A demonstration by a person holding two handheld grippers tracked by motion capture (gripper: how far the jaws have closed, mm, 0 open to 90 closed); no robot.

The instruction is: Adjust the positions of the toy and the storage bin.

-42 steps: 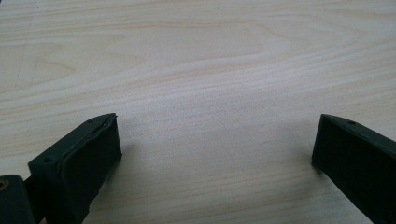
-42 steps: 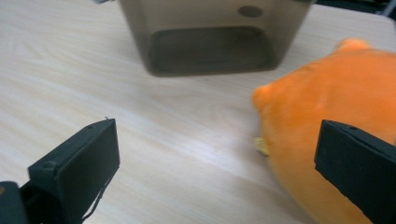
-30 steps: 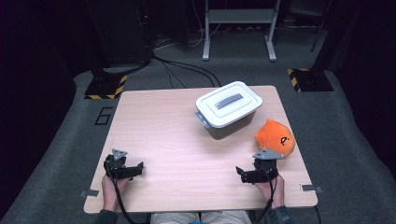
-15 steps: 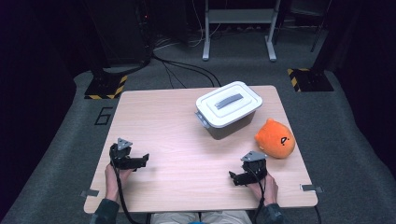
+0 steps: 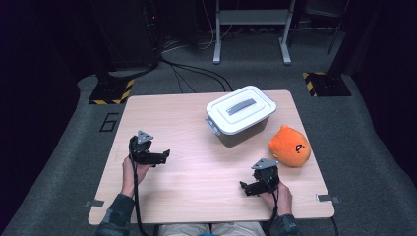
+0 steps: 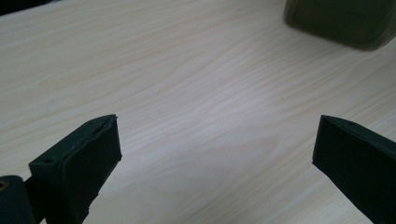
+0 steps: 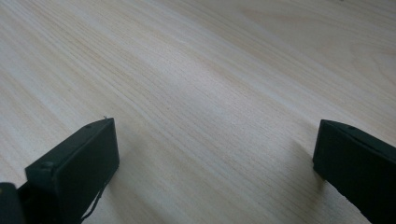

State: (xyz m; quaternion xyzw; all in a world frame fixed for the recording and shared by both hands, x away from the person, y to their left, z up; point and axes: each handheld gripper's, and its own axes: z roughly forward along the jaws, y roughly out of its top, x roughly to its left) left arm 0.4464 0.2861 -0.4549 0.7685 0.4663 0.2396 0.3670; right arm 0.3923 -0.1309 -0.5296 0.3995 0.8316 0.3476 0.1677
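Black tools [image 5: 164, 155] w/ grey 3-cornered plates, dark cables, camo-ish sleeves [image 5: 116, 221].

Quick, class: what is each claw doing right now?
Left claw: open, holding nothing.
Right claw: open, holding nothing.

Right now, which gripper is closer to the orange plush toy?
Right. The right gripper sits just short of the orange plush toy, toward the person; the left gripper is far across the table.
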